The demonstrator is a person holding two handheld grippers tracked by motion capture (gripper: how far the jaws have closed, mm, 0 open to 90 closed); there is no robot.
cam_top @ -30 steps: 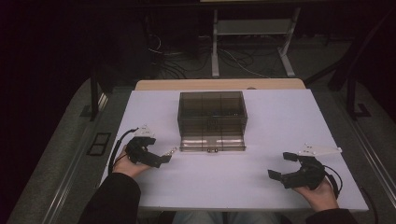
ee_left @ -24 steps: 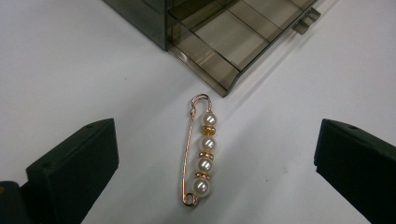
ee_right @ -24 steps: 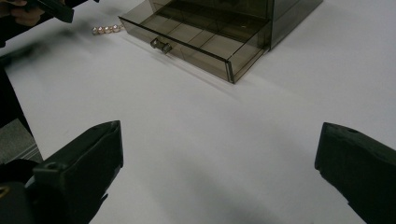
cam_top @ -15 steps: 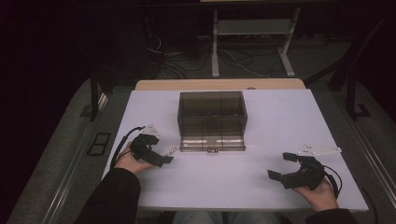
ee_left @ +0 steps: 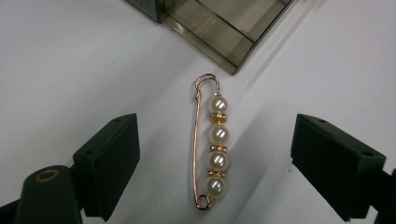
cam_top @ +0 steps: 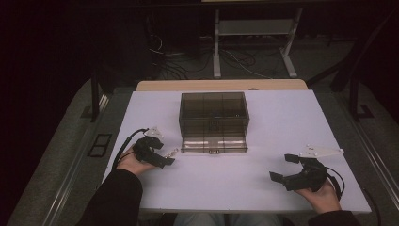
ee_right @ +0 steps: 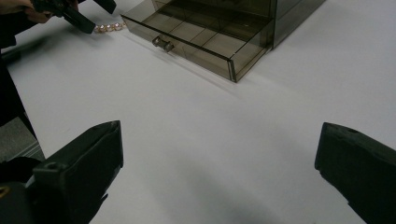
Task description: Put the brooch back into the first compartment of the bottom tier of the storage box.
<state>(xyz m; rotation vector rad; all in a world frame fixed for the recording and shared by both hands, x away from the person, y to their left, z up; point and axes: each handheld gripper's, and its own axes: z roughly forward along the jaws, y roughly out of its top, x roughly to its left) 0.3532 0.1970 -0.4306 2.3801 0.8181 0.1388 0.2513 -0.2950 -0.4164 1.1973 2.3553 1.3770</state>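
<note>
A gold safety-pin brooch (ee_left: 217, 154) with several pearls lies flat on the white table, just left of the box's drawer (cam_top: 214, 143). My left gripper (ee_left: 215, 140) straddles the brooch (cam_top: 172, 152). Its jaws have just been closing, but both pads stand clear of the pin, so it is open. In the high view the left gripper (cam_top: 165, 154) points right, toward the drawer's corner. My right gripper (cam_top: 281, 167) rests open at the table's front right with nothing between its jaws (ee_right: 219, 140).
A smoky transparent box (cam_top: 214, 113) stands mid-table with its bottom drawer (ee_right: 187, 42) pulled out toward me; a corner of it (ee_left: 219, 32) is just beyond the brooch. The white tabletop (cam_top: 282, 122) ends near my hands. Dark floor and cables lie behind.
My left gripper has edged slightly right toward the brooch and its jaws have narrowed around it. The right gripper has kept still.
</note>
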